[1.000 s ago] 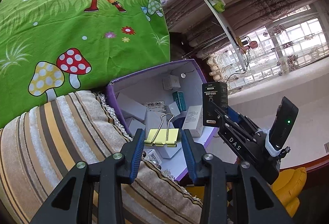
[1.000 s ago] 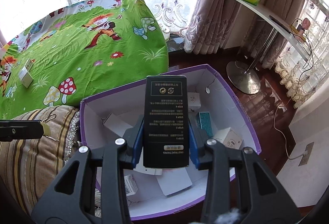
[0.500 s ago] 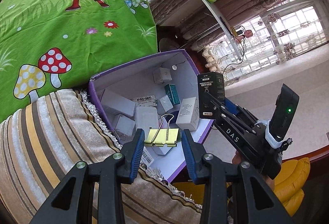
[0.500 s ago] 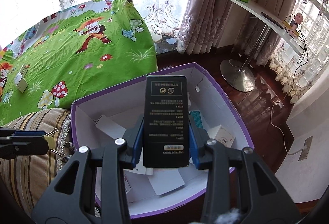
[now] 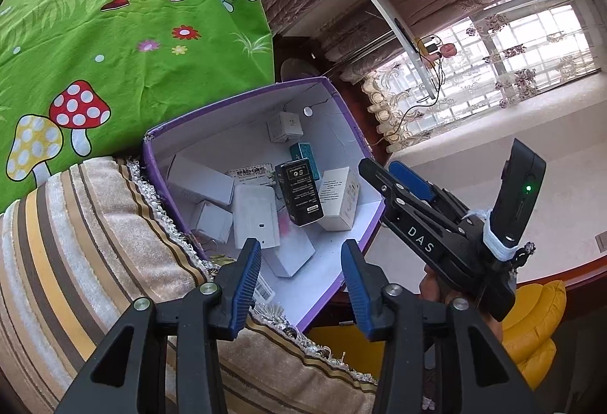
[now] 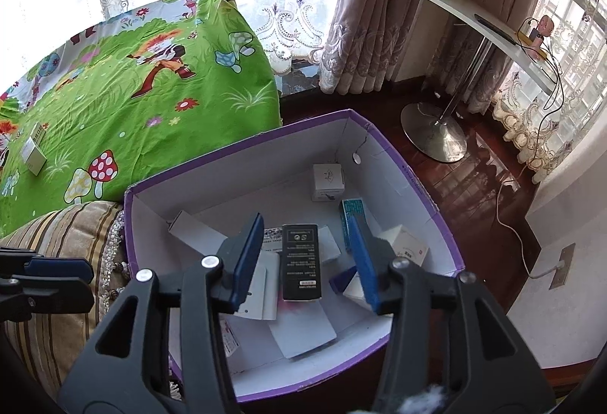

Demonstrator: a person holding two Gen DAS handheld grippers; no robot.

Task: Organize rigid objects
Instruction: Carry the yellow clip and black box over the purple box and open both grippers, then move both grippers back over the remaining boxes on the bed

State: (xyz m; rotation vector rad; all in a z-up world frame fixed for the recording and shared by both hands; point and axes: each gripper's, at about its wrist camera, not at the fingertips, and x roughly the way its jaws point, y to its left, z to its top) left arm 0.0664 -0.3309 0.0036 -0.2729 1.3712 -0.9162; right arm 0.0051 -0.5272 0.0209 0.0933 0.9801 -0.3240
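Left wrist view: left gripper (image 5: 301, 273) is held over the near rim of the purple box (image 5: 343, 110), jaws parted and just widened, nothing between them. Black box (image 5: 299, 192) is seen lying inside the purple box, tilted on white cartons, with the white carton (image 5: 338, 198) touching its right side and the teal carton (image 5: 304, 156) just behind. Right gripper (image 5: 379, 175) is seen at the purple box's right rim. The purple box is propped against a striped cushion (image 5: 76, 243). Right wrist view: right gripper (image 6: 309, 260) is held above the purple box (image 6: 417, 182), jaws just opened and clear of the black box (image 6: 301, 256), which lies below between them. A small white box (image 6: 33, 148) is seen well left of the purple box on the green sheet (image 6: 151, 91).
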